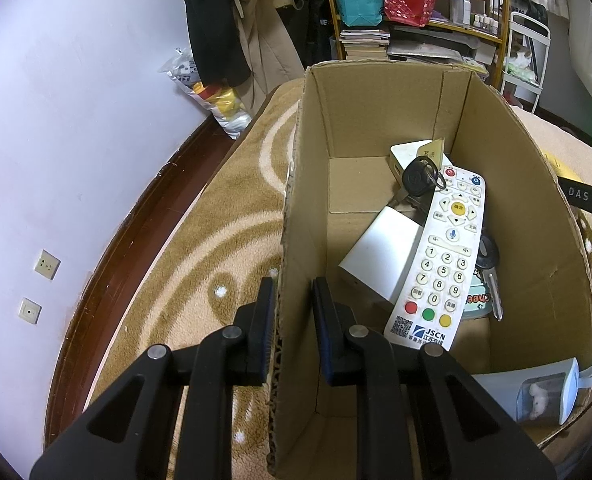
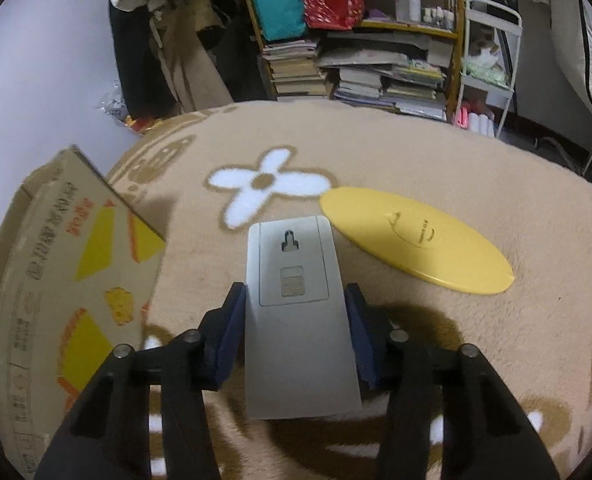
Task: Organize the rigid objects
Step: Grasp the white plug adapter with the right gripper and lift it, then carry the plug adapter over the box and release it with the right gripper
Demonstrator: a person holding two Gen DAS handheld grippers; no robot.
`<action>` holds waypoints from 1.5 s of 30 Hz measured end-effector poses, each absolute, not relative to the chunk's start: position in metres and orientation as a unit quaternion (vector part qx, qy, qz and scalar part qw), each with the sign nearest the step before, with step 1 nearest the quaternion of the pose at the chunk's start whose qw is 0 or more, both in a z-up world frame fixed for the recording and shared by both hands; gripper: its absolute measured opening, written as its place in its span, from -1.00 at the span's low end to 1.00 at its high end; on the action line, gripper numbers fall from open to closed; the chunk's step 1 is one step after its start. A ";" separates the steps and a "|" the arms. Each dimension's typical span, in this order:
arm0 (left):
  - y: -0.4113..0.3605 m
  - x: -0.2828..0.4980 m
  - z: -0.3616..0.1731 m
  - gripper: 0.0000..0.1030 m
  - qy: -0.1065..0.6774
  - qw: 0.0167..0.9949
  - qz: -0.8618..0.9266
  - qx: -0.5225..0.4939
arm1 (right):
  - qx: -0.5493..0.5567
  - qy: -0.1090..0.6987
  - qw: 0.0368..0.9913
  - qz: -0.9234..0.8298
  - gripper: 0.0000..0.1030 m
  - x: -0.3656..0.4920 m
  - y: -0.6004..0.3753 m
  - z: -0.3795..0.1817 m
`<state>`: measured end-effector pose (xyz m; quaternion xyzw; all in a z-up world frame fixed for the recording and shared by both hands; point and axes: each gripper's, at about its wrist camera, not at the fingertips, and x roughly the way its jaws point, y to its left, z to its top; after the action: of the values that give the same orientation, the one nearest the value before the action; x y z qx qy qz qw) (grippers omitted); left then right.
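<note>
An open cardboard box (image 1: 375,120) stands on a tan rug (image 1: 216,208). My left gripper (image 1: 292,292) is shut on its left wall, one finger outside and one inside. Inside lie a white remote (image 1: 443,264), a black car key (image 1: 417,178), a white block (image 1: 379,256), a second key (image 1: 489,264) and a small white box (image 1: 405,152). My right gripper (image 2: 294,296) is shut on a grey-white device (image 2: 296,340), held above the rug with its back side showing a hanging slot and a cover. The box (image 2: 56,280) is to its left.
A yellow oval lid (image 2: 415,236) lies on the rug (image 2: 375,152) just right of the held device. A pale blue gadget (image 1: 547,392) sits by the box's near right corner. Shelves of books (image 2: 355,72), bags and hanging coats (image 1: 216,20) line the far side.
</note>
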<state>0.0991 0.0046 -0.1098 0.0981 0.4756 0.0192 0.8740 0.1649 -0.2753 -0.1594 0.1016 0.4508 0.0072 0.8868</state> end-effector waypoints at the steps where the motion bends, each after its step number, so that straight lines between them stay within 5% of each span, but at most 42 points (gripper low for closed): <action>1: 0.006 0.099 -0.110 -0.63 0.475 0.874 0.020 0.099 | 0.100 0.448 0.889 0.009 0.00 0.164 -0.273 -0.156; 25: 0.009 0.100 -0.107 -0.63 0.475 0.874 0.020 0.101 | 0.059 0.345 0.928 0.131 0.00 0.139 -0.188 -0.057; 45: 0.008 0.104 -0.108 -0.63 0.476 0.874 0.019 0.097 | 0.012 0.379 0.905 0.192 -0.01 0.135 -0.141 -0.078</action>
<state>0.1036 0.0078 -0.1083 0.0969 0.4757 0.0185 0.8740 0.1347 -0.1406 -0.0778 0.0118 0.3794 0.1924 0.9049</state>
